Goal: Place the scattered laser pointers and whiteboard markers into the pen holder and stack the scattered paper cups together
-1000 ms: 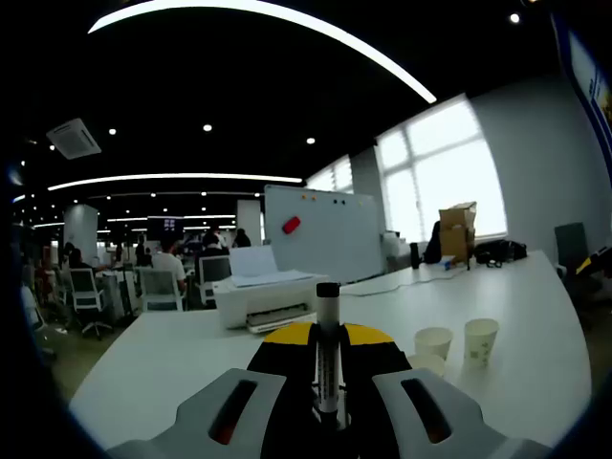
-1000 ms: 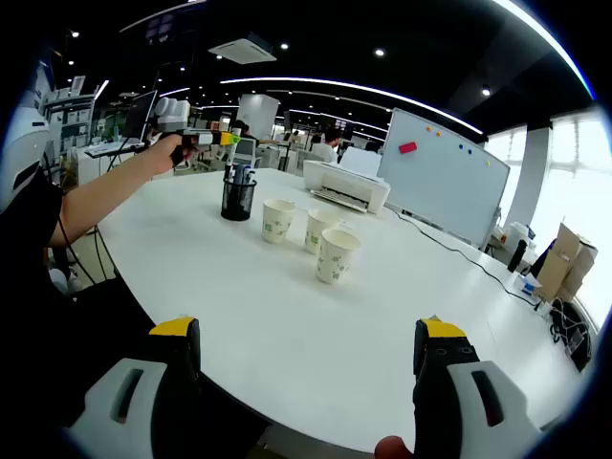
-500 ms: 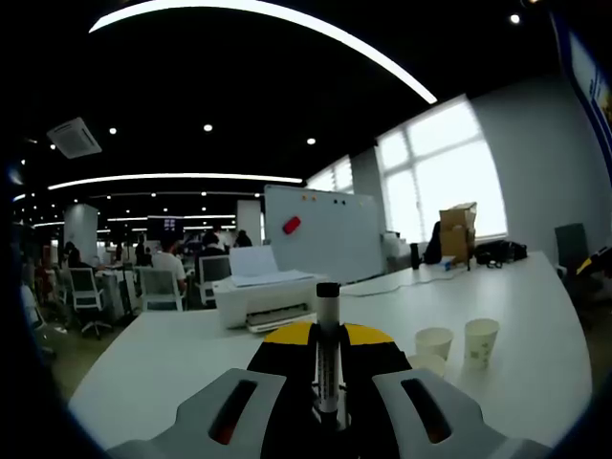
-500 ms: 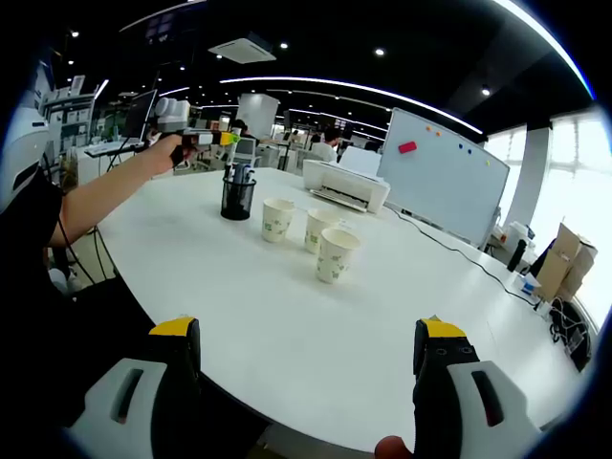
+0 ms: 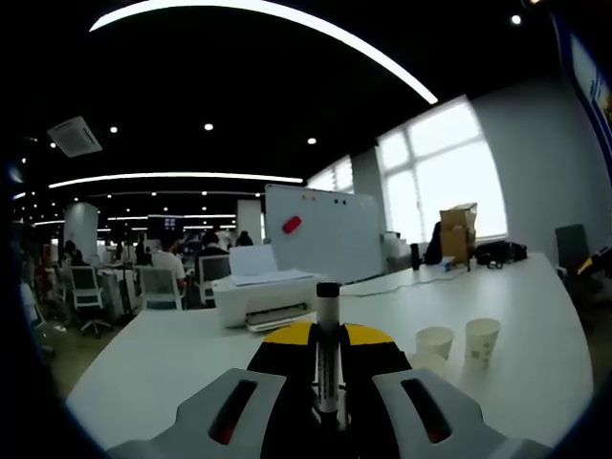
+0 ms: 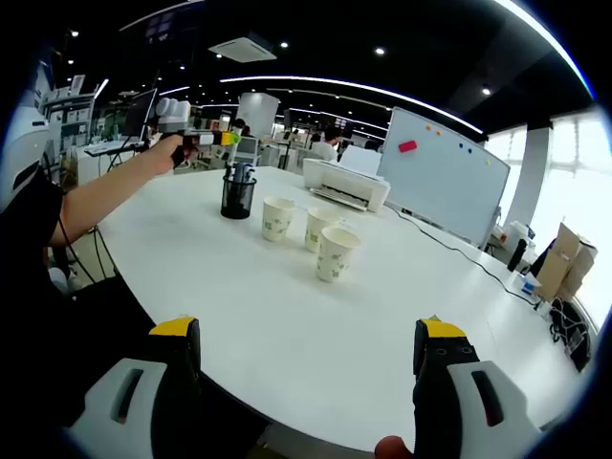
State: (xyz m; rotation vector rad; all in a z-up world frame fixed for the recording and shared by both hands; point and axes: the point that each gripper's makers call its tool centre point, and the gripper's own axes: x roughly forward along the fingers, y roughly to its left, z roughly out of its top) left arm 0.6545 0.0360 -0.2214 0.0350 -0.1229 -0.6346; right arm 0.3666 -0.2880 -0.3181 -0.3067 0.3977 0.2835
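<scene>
No change since the preceding frames. Left hand-held gripper point(image 5: 328, 406) grips a whiteboard marker point(image 5: 328, 354) above the pen holder point(image 6: 237, 199); right hand-held gripper point(image 6: 306, 359) stands open. Paper cups point(image 6: 314, 236) remain unstacked on the desk point(image 6: 287, 325).

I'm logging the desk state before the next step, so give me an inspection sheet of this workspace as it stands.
Surface: white table, bare in front of the right gripper.
Job's things: black mesh pen holder with pens in it; three paper cups standing apart, unstacked; marker upright in the left gripper.
Clutter: white printer beyond the cups.
Grippers: left gripper shut on the marker, held out near the pen holder; right gripper open, holding nothing.
Cables: a dark cable runs along the table's far side.
Surroundings: whiteboard, cardboard box, office desks with people.
</scene>
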